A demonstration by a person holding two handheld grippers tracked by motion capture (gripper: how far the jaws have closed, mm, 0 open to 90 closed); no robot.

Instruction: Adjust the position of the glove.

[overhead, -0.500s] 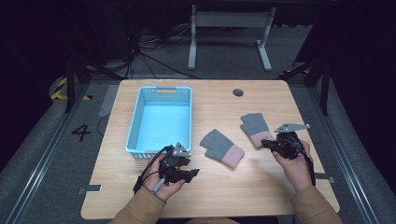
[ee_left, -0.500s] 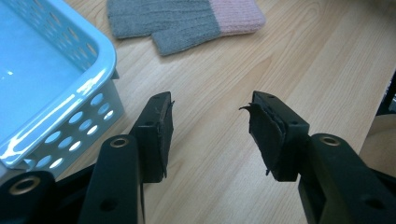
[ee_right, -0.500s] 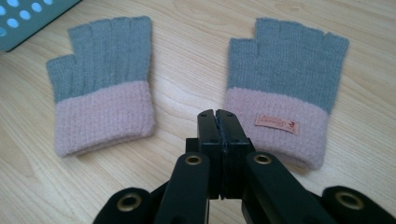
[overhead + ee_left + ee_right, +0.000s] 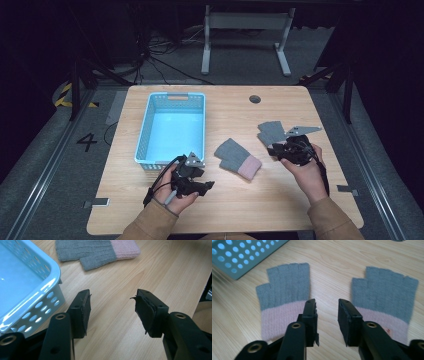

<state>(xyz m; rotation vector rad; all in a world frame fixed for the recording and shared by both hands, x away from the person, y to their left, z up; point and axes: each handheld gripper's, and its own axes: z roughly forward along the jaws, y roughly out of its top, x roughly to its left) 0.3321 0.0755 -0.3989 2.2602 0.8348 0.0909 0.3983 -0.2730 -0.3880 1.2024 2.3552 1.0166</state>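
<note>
I hold my left gripper (image 4: 112,308) with jaws spread wide, empty, beside the blue basket (image 4: 145,132) near the table's (image 4: 230,107) front edge. My right gripper (image 4: 327,306), jaws parted and empty, hovers between two grey-and-pink fingerless gloves (image 4: 284,290) lying toward the right edge.

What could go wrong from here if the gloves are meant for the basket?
1. The right gripper points at bare table between the two gloves, so shutting there would likely grab nothing.
2. The left gripper sits open right beside the basket wall; a careless swing toward the nearer glove might knock the basket.
</note>
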